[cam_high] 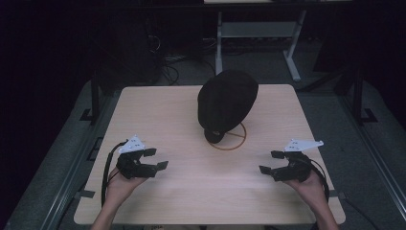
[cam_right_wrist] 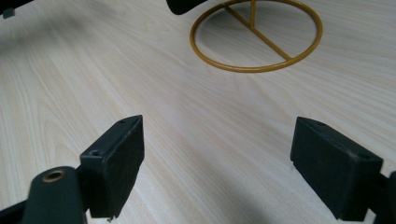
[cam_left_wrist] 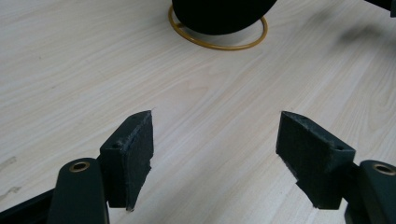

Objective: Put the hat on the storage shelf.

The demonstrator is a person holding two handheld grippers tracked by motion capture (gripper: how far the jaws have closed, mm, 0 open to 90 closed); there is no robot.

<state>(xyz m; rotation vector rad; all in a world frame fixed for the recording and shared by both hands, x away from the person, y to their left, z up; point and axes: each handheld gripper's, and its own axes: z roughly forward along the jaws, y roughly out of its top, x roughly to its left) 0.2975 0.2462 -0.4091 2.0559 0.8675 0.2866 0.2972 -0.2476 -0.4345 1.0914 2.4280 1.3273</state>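
Bare table (cam_high: pixel 191 191) between grippers; stand (cam_high: pixel 229 139) perhaps central

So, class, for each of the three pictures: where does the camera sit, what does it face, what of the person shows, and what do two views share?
High view: above the person's side, looking forward and down on the table; forearms, left gripper and right gripper show.
Left gripper view: rides the left gripper, faces the black cap; jaws spread.
Right gripper view: rides the right gripper, faces the yellow ring stand; jaws spread.
Shared: both gripper views show the stand's ring.
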